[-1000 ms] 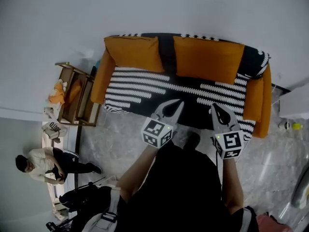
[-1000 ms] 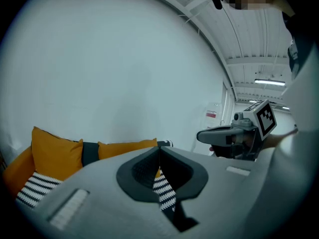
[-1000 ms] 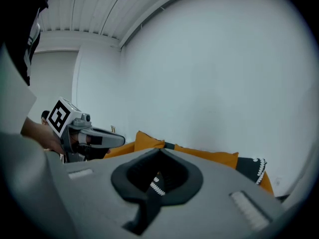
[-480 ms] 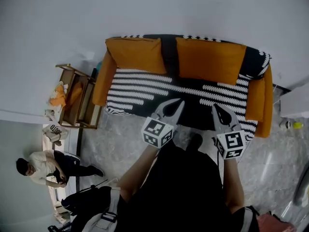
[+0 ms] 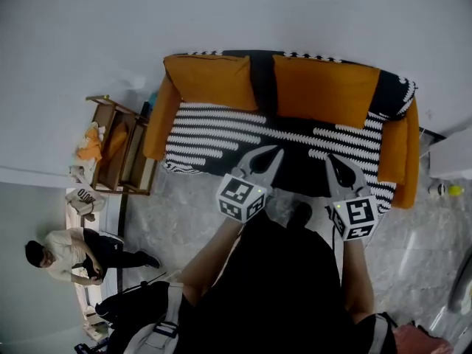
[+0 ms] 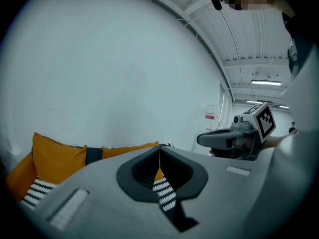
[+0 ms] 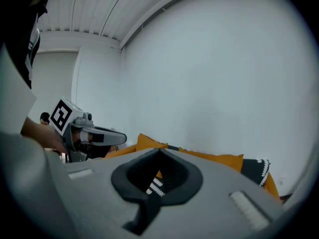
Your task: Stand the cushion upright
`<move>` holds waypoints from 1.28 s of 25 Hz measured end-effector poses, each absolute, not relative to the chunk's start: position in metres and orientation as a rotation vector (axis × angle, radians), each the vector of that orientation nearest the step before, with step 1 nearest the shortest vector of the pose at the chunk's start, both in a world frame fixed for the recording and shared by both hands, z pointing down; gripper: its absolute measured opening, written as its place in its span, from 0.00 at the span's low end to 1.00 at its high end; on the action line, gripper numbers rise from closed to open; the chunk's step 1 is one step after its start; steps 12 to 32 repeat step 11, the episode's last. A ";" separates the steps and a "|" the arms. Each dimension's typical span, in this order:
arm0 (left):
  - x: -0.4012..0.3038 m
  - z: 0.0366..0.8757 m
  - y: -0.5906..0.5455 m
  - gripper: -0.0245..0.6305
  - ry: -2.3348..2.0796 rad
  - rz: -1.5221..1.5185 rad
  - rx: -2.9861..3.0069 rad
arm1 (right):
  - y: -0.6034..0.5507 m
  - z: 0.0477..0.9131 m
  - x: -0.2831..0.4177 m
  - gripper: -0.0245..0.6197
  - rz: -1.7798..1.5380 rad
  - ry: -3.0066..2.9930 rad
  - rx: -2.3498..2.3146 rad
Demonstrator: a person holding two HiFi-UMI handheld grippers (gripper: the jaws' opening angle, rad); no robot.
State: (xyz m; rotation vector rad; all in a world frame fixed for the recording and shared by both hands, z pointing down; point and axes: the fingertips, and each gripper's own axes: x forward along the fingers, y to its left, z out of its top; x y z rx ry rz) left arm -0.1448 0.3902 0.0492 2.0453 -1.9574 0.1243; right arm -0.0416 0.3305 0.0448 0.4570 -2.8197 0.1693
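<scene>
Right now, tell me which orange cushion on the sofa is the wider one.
The right-hand cushion in the head view: it spans clearly more of the sofa back than the left-hand cushion.

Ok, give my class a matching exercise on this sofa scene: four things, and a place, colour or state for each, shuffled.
Things:
1 left cushion
2 sofa seat
3 wooden rack
4 left claw

Descriptions:
a shut, empty
b black with white stripes
c leaning on the backrest
d beside the orange armrest

Pairs: 1-c, 2-b, 3-d, 4-a
</scene>
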 end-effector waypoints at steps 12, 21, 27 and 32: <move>-0.144 0.049 0.385 0.06 -1.961 0.123 2.046 | 0.324 0.044 -0.042 0.04 0.158 -2.825 0.450; -0.144 0.049 0.385 0.06 -1.961 0.123 2.046 | 0.324 0.044 -0.042 0.04 0.158 -2.825 0.450; -0.144 0.049 0.385 0.06 -1.961 0.123 2.046 | 0.324 0.044 -0.042 0.04 0.158 -2.825 0.450; -0.144 0.049 0.385 0.06 -1.961 0.123 2.046 | 0.324 0.044 -0.042 0.04 0.158 -2.825 0.450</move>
